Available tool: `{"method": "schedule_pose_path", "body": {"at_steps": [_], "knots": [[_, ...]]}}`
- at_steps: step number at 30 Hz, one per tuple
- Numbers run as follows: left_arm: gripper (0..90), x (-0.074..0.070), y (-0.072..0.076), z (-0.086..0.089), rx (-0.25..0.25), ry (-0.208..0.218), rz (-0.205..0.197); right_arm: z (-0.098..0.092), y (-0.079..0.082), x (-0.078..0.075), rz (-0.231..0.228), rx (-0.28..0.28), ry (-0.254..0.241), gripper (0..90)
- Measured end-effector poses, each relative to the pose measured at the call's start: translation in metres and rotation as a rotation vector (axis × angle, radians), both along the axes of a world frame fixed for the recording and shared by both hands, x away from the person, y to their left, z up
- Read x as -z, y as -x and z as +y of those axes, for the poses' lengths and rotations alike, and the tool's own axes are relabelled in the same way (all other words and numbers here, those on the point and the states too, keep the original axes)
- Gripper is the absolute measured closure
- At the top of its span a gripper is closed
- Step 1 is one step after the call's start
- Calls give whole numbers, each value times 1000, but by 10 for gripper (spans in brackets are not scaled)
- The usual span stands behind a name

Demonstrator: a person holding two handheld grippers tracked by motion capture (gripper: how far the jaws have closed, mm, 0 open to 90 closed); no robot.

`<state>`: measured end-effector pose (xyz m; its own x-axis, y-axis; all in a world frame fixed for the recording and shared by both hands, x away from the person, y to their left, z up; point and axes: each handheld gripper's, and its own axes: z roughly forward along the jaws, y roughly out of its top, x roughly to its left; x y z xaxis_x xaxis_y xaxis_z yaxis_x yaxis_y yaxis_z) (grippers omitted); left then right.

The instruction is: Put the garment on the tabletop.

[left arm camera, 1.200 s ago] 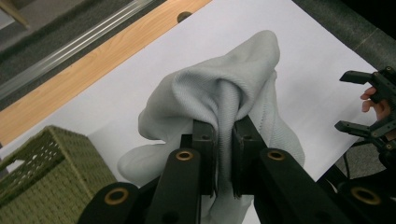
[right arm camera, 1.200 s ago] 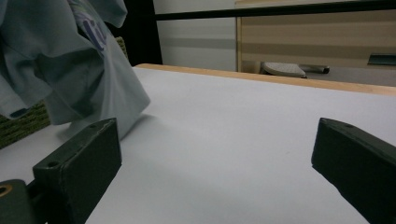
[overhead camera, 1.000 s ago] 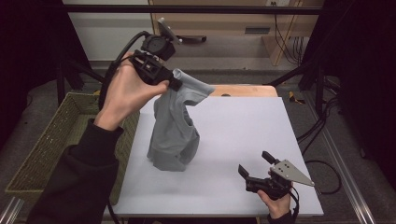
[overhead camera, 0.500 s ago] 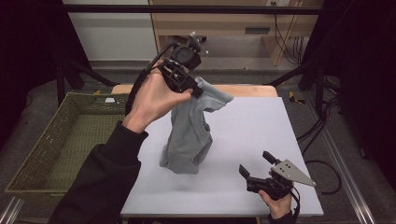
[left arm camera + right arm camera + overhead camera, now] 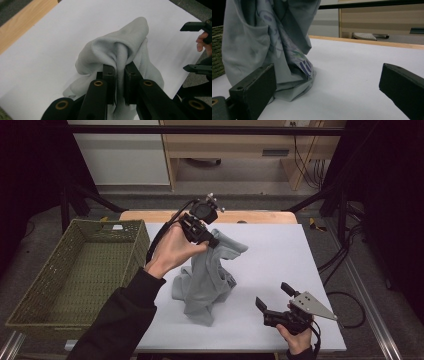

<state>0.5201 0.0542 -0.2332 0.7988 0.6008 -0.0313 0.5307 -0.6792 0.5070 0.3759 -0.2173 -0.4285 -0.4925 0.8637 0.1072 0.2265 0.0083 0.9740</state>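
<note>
Grey crumpled cloth garment point(image 5: 207, 277): pinched in left gripper point(image 5: 212, 241) jaws, hem on white table point(image 5: 290, 250) | right gripper point(image 5: 272, 296): jaws open, empty, near garment

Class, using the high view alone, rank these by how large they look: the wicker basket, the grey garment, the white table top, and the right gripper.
1. white table top
2. wicker basket
3. grey garment, bunched up and pinched in the left gripper
4. right gripper, jaws open

The basket sits lower than the table, so it may look smaller than it is.
</note>
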Motion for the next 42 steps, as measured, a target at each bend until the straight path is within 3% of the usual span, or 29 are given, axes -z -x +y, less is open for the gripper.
{"method": "schedule_pose_path", "body": {"at_steps": [6,14,24,31,33,35,36,37,38,39,40,42], "knots": [[815,19,-2,2,6,-10,21,1,-1,2,5,1,-1,17],[814,60,-2,0,19,-21,68,2,-1,2,11,1,-1,16],[807,96,0,-5,46,-33,116,1,-1,3,15,5,-3,16],[779,120,4,-9,82,-55,123,2,-2,4,21,3,-1,16],[704,121,5,-9,84,-54,118,2,-2,4,21,3,0,16],[572,120,6,-9,88,-45,98,3,-2,4,23,6,-4,15],[572,118,7,-9,92,-34,77,3,-2,4,23,6,-4,15],[491,116,8,-8,96,-20,55,2,-2,4,19,7,2,15],[392,112,10,-5,100,21,25,2,-2,4,20,6,2,15],[325,112,10,-5,100,21,25,2,-2,4,20,6,2,15],[325,110,10,-3,104,36,12,2,-2,4,16,4,5,15],[192,106,13,2,110,73,-20,2,-2,4,20,6,2,14]]}}
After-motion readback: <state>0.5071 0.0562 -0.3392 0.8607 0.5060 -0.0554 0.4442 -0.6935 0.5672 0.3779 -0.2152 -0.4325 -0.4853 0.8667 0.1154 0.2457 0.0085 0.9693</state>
